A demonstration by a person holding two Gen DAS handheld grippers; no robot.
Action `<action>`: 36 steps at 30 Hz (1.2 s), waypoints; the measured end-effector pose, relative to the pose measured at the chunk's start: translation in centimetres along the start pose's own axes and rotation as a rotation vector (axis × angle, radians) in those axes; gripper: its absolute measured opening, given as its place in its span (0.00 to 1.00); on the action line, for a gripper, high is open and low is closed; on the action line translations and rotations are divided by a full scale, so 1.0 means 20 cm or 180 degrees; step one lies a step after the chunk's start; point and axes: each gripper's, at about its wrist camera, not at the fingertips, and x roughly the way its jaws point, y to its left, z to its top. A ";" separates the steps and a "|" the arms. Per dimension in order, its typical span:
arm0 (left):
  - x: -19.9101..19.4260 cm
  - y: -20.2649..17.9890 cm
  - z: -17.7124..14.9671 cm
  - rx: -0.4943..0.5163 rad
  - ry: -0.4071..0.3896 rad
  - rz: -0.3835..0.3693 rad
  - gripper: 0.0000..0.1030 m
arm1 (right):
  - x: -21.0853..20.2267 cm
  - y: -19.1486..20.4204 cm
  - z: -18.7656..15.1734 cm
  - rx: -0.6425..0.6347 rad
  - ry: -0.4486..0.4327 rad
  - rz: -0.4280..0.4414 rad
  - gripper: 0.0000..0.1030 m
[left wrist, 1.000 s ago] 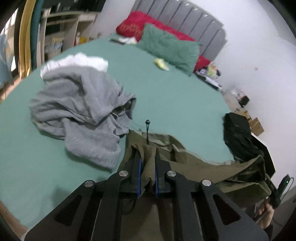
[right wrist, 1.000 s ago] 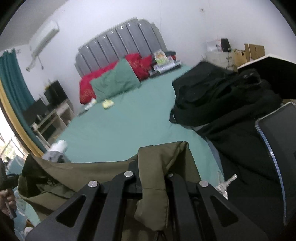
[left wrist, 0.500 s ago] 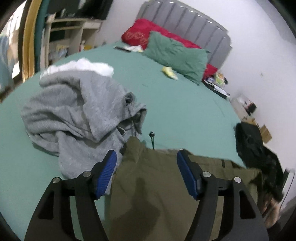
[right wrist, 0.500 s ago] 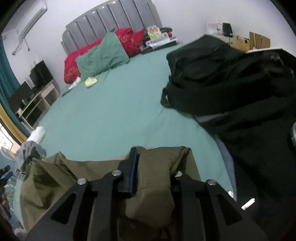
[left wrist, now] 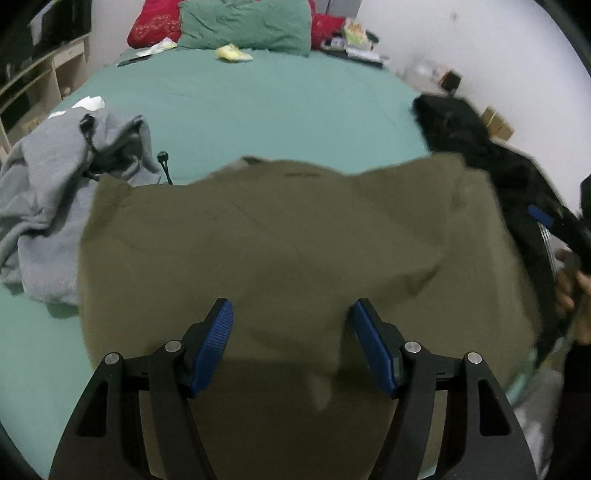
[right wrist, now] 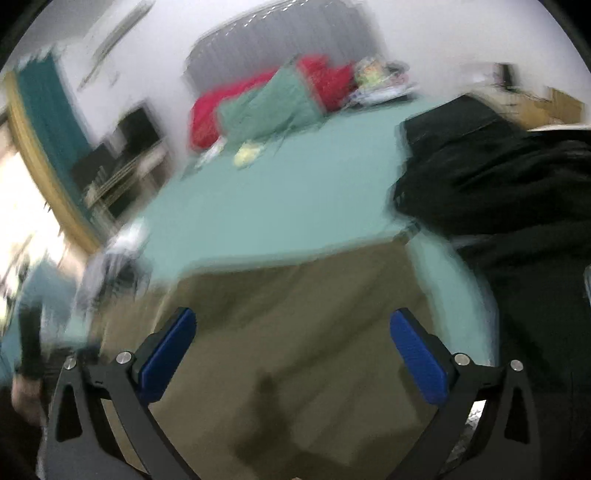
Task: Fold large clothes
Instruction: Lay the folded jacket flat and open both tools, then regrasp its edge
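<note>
- Left wrist view: the left gripper is being held wide, empty, above the olive garment.
- The right gripper is likewise being held wide over it, nothing gripped.
- The next fold is best being started from matching corners, clear of the grey hoodie.

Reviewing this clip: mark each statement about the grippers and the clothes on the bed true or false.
1. Both grippers are open. True: left gripper and right gripper grip nothing.
2. The olive garment lies spread on the bed. True.
3. The grey hoodie lies to the garment's right. False: it lies to its left.
4. The black clothes sit to the garment's right. True.
5. The green pillow rests on the olive garment. False: it sits at the headboard end.
</note>
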 end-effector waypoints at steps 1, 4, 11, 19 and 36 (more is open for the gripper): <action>0.05 0.00 0.01 -0.0040 0.0029 0.0048 0.69 | 0.08 0.05 -0.04 -0.0113 0.0173 0.0000 1.00; 0.18 0.02 0.06 -0.0066 0.0036 0.0197 0.69 | 0.31 0.08 -0.14 -0.0295 0.0427 -0.0349 1.00; 0.28 0.10 0.22 -0.0201 -0.0166 0.0509 0.69 | 0.44 -0.18 -0.17 0.0181 0.0387 -0.1103 1.00; -0.24 0.39 -0.06 -0.0686 -0.0733 0.0432 0.69 | -0.08 -0.27 -0.34 0.0510 -0.0263 -0.1160 1.00; -0.12 0.60 -0.74 -0.1332 -0.0417 -0.0022 0.43 | -0.18 -0.18 -0.85 0.1232 0.0037 -0.0453 0.35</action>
